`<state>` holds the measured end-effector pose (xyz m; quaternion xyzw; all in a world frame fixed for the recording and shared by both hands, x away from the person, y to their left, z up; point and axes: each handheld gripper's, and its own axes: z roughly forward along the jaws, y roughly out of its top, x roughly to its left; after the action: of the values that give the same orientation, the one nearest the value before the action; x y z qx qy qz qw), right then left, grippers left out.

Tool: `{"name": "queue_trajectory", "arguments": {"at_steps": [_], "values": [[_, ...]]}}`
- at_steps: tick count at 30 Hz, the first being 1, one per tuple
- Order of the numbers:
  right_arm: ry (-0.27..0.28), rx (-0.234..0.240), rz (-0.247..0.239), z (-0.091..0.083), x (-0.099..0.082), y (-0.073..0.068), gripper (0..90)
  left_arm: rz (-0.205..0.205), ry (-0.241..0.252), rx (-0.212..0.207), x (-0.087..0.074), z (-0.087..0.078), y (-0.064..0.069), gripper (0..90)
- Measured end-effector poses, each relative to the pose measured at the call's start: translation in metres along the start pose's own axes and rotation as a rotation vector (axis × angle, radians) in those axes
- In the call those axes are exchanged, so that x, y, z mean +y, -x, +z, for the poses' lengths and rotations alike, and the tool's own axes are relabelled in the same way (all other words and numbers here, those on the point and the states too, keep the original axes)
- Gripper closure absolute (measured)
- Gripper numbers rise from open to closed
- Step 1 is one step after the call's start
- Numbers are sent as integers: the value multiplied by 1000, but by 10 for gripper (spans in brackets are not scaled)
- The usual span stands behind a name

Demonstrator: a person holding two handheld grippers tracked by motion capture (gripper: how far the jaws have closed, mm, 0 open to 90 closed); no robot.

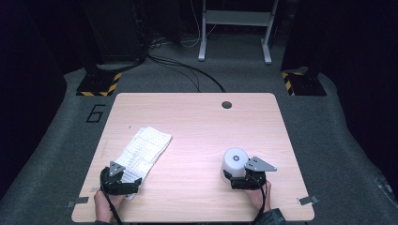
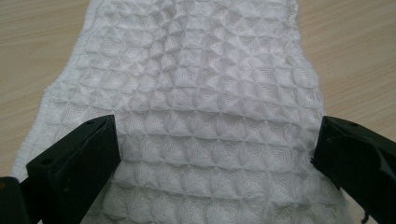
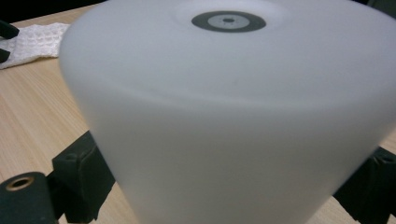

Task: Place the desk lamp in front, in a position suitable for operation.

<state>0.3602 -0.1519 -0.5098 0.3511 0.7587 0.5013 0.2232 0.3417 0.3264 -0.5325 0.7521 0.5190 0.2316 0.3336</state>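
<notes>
Claws sit near the bench's (image 1: 197, 101) front edge: left claw (image 1: 129, 180) gapes astride the white cloth (image 1: 145, 147) for a pinch, right claw (image 1: 233, 177) brackets the white cone (image 1: 234, 161) to steady it, contact unclear.

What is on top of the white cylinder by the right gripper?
The white cylinder bears a small dark ring with a grey centre on its flat top. What lies beneath the cylinder on the table is covered.
</notes>
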Motion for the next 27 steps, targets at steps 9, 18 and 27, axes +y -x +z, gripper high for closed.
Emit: {"name": "queue_trajectory", "arguments": {"at_steps": [9, 18, 27], "values": [[38, -17, -9, -6, 4, 0, 81, 1, -4, 1, 0, 0, 0, 0], [37, -26, -13, -8, 12, -2, 81, 1, -2, -1, 0, 0, 0, 0], [51, -10, -58, 0, 35, -8, 81, 1, -1, -1, 0, 0, 0, 0]]}}
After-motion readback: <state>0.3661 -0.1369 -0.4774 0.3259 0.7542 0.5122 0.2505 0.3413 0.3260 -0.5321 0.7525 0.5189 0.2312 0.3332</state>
